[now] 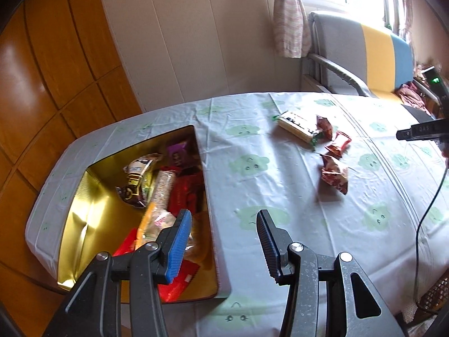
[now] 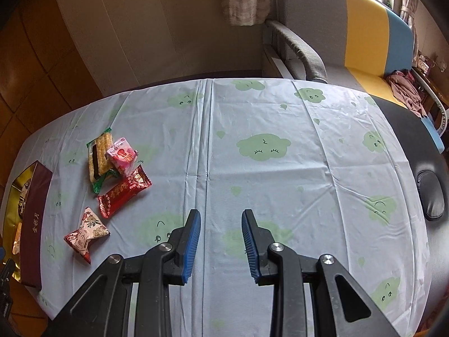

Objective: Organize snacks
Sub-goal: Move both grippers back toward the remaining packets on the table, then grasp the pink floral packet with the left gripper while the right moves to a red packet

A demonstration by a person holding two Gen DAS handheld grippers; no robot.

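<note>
A gold-lined box sits on the table's left end and holds several snack packs. It shows at the left edge of the right wrist view with its maroon side. Loose snacks lie on the cloth: a cracker pack, a pink pack, a red pack and a floral pack. The same cluster shows in the left wrist view around the cracker pack. My left gripper is open and empty over the box's right edge. My right gripper is open and empty above bare cloth.
The table wears a pale blue cloth with green clouds. A grey, yellow and blue sofa stands behind it, a black chair at the right. A black cable hangs at the right.
</note>
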